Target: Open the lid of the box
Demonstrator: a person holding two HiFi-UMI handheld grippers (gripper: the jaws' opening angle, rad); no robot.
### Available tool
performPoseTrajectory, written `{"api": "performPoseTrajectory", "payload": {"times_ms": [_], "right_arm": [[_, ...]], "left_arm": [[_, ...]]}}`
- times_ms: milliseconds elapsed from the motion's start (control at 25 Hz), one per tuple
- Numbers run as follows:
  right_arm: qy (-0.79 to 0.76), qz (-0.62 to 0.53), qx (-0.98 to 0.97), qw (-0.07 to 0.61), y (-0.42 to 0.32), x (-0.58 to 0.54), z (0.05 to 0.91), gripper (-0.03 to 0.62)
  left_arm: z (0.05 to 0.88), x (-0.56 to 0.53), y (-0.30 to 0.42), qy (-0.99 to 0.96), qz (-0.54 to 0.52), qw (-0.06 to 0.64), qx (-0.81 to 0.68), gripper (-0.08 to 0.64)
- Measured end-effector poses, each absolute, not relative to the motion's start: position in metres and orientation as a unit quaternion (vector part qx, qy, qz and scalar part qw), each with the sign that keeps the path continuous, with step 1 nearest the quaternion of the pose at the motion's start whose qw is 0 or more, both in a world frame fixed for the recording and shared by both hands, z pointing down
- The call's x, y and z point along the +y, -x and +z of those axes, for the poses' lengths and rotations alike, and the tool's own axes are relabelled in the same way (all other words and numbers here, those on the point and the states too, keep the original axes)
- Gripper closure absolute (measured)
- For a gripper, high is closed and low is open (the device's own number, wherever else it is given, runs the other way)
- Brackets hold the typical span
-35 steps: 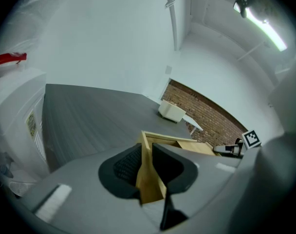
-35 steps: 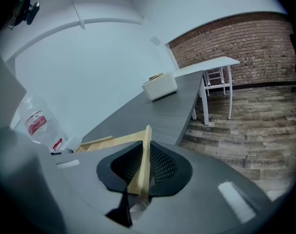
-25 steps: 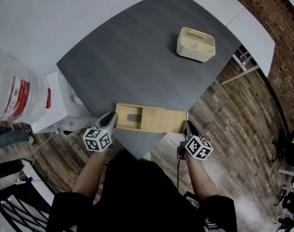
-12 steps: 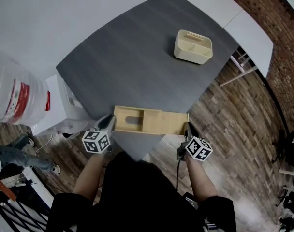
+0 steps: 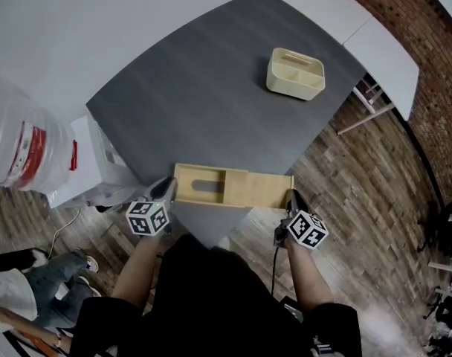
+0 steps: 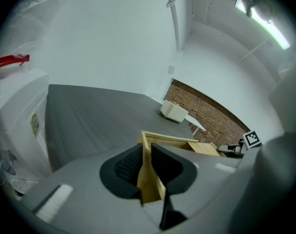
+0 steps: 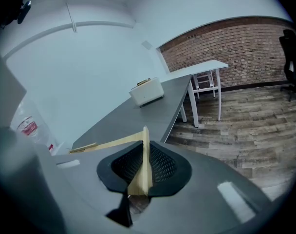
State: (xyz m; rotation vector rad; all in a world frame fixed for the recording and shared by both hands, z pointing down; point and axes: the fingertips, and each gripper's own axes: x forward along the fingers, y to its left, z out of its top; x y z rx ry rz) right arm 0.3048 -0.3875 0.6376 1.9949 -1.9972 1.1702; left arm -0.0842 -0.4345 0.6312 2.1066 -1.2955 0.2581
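Observation:
A flat wooden box [image 5: 200, 186] lies at the near corner of the dark grey table [image 5: 204, 88]. Its sliding lid [image 5: 259, 190] is drawn partly out to the right, and the uncovered left part shows an oblong slot. My left gripper [image 5: 170, 188] is shut on the box's left end wall [image 6: 147, 174]. My right gripper [image 5: 289, 199] is shut on the lid's right edge, a thin board [image 7: 142, 169] standing between its pads. In the left gripper view the open box frame [image 6: 167, 141] and the lid [image 6: 209, 149] run toward the right gripper [image 6: 233, 149].
A cream divided caddy [image 5: 295, 73] sits at the table's far right. A large water jug [image 5: 21, 140] and a white cabinet [image 5: 85, 155] stand left of the table. A white table [image 5: 382, 50] stands beyond, over wood flooring. A bystander's legs [image 5: 33, 296] are at lower left.
The lid has slid a little further right, so the uncovered left part of the box is wider. The left gripper has stayed put. The bystander's legs have shifted at lower left.

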Motion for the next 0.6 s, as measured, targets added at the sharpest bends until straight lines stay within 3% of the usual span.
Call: {"api": "performPoseTrajectory", "payload": {"times_ms": [600], "right_arm": [[-0.669,0.382,-0.637,0.037,-0.32,-0.385,0.64,0.549]], "left_arm": [[0.633,-0.435,0.084,-0.804,0.107,0.315,-0.494,0.506]]}}
